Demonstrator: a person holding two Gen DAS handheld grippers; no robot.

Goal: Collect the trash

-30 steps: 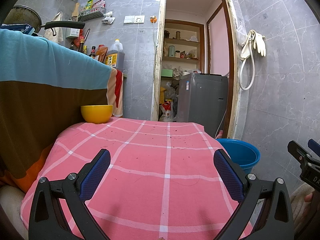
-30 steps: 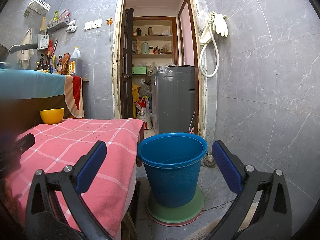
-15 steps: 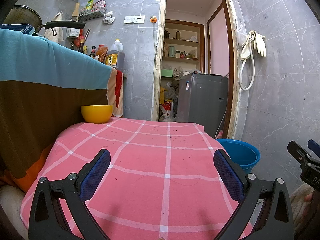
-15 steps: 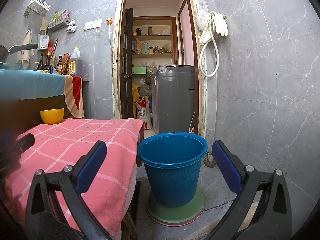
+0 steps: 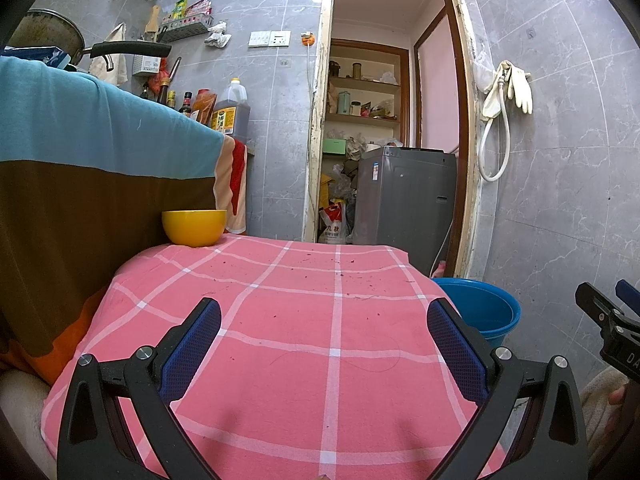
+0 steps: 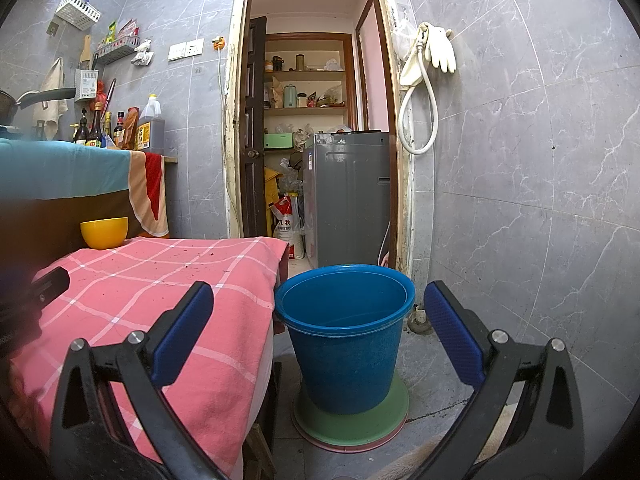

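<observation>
A table under a pink checked cloth [image 5: 304,320] carries small dark crumbs and a yellow bowl [image 5: 194,227] at its far left corner. My left gripper [image 5: 324,312] hovers open over the near part of the cloth, nothing between its blue pads. A blue bucket [image 6: 346,332] stands on a green disc on the floor, right of the table [image 6: 168,284]. My right gripper [image 6: 318,294] is open, and the bucket shows between its fingers, farther off. The bucket [image 5: 480,310] also peeks past the table's right edge in the left wrist view.
A cloth-draped counter [image 5: 100,152] with bottles rises left of the table. Beyond it an open doorway [image 6: 312,120] shows shelves and a grey appliance [image 6: 348,196]. Tiled wall with a hose and rubber gloves [image 6: 434,52] stands on the right.
</observation>
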